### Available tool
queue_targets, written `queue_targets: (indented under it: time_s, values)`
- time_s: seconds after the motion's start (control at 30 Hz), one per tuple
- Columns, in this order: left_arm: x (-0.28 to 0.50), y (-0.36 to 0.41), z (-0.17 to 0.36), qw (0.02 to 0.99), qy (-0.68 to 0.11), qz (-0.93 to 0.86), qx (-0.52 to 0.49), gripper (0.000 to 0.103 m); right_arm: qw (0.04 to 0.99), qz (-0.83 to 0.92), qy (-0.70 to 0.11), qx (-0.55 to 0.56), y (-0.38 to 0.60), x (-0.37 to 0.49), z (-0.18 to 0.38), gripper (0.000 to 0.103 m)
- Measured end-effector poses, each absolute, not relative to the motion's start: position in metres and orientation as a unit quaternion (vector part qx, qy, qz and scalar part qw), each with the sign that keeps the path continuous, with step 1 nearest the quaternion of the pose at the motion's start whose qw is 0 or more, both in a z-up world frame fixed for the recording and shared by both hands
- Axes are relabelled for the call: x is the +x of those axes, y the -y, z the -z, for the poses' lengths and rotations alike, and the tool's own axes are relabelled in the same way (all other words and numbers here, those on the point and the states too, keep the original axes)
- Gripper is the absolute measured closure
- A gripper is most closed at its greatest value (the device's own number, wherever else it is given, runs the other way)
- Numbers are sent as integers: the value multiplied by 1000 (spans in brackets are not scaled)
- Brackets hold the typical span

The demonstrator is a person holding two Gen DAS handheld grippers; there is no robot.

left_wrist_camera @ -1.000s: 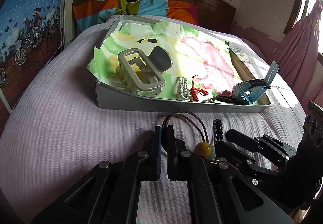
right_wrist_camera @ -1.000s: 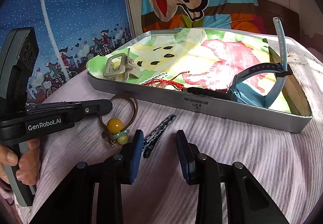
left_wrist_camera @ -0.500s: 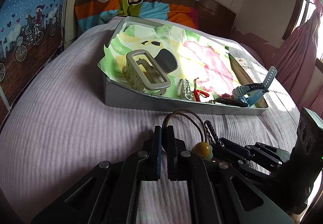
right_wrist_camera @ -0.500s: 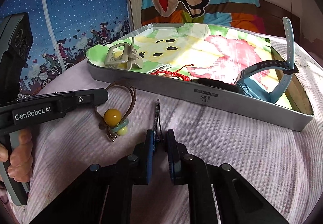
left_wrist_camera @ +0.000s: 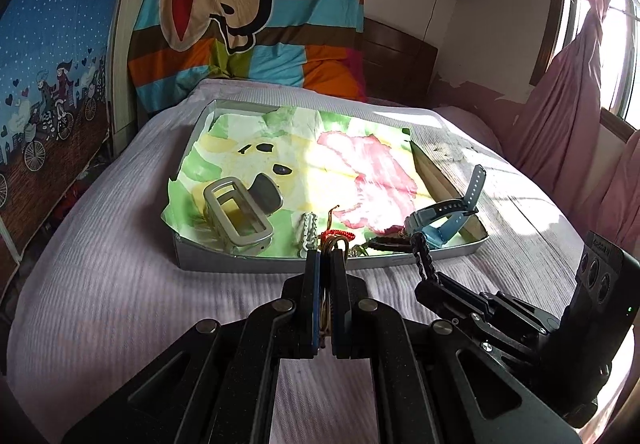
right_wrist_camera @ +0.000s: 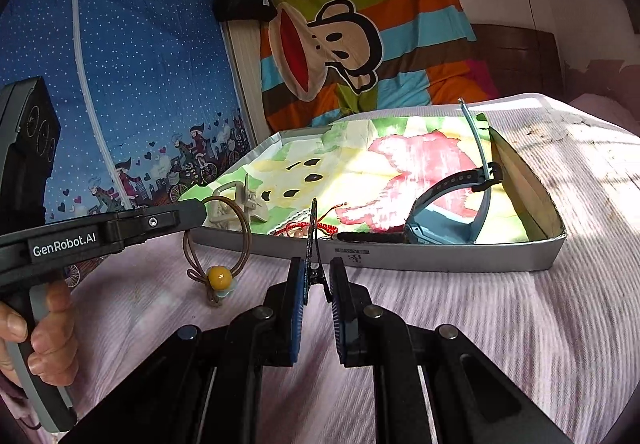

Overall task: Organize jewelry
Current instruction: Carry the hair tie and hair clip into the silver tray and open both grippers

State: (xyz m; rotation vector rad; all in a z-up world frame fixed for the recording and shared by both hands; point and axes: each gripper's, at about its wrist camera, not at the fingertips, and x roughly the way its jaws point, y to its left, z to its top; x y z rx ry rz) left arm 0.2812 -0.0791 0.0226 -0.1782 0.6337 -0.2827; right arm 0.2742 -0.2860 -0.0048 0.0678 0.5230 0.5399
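Hair tie and hair clip both lifted off the bed, short of the tray

Hair tie (right_wrist_camera: 218, 240) hangs as a brown loop with its yellow bead (right_wrist_camera: 220, 277) dangling below the left gripper (left_wrist_camera: 327, 260), whose jaws are closed tight on the band; the dark hair clip (right_wrist_camera: 312, 240) stands nearly upright in the right gripper (right_wrist_camera: 316, 280), pinched only at its lower end with the jaws partly closed around it. Both are held above the bed (right_wrist_camera: 480, 324), just in front of the near wall of the tray (right_wrist_camera: 440, 260), which already carries a watch (right_wrist_camera: 448, 215), a claw clip (left_wrist_camera: 240, 213) and a red cord (left_wrist_camera: 340, 235). Judged risks: the clip could pivot or slip from so small a hold, the swinging bead could catch the tray wall, and dropping either onto the crowded near edge could tangle it with the cord
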Motion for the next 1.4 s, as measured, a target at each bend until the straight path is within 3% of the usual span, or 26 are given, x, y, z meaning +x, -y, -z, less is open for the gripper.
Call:
queue_targets:
  time_s: [0.37, 0.87, 1.4]
  values:
    - [309, 95, -55, 950, -273, 130, -77, 101, 948, -242, -205, 21, 285, 304, -13, 91]
    - [368, 85, -33, 939, -309, 103, -112, 101, 937, -232, -258, 49, 287, 367, 4, 91]
    - [381, 86, -5, 928, -344, 92, -110, 101, 922, -222, -315, 23, 277, 375, 19, 90]
